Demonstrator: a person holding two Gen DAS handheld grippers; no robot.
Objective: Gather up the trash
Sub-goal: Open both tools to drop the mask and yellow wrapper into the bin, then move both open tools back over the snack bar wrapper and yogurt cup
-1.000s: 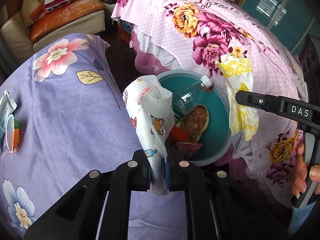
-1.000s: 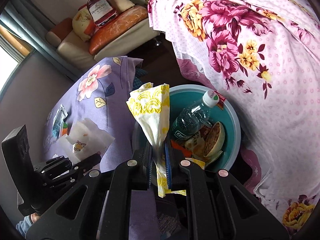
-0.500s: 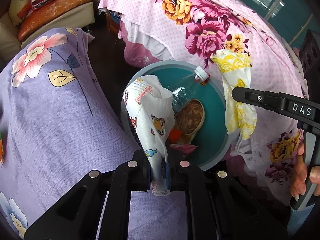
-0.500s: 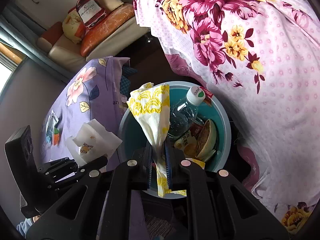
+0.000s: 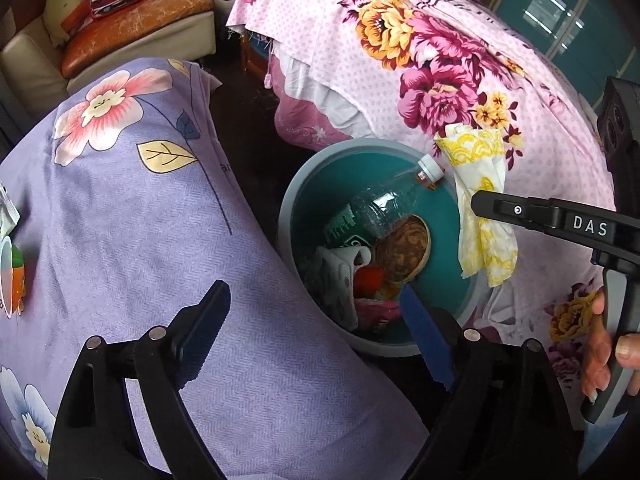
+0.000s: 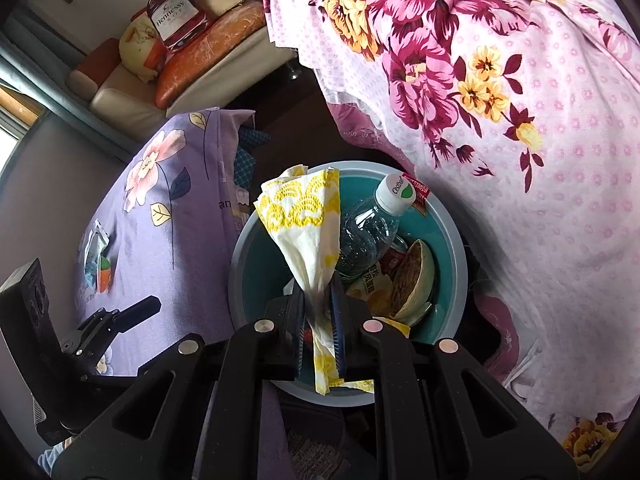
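Left gripper (image 5: 316, 304): jaws spread wide, nothing between them; it hangs over the near rim of the bin, one finger above the purple cloth at 7 o'clock, the other above the bin's edge at 5 o'clock.

Right gripper (image 6: 318, 312): jaws pressed together, pinching a yellow-and-white napkin (image 6: 308, 232) near its lower end. The napkin fans upward toward 12 o'clock, above the bin's mouth. In the left wrist view the same napkin (image 5: 482, 208) hangs at 3 o'clock of the bin, over its far rim.

Bin (image 5: 286, 216): round, grey rim, teal inside, standing on the dark floor between two cloth-covered surfaces. Contents: clear plastic bottle (image 6: 370, 232) with white cap, leaning toward 1 o'clock; a brown bowl-shaped shell (image 6: 414, 276) on its edge; a white printed napkin (image 5: 340, 276) at 7 o'clock; wrappers and a red item beneath.

Purple cloth (image 5: 120, 220): flowered, at 9 o'clock of the bin.

Pink cloth (image 5: 440, 52): flowered, at 1 o'clock.

Sofa (image 5: 132, 36): at 11 o'clock, far off, with cushions.
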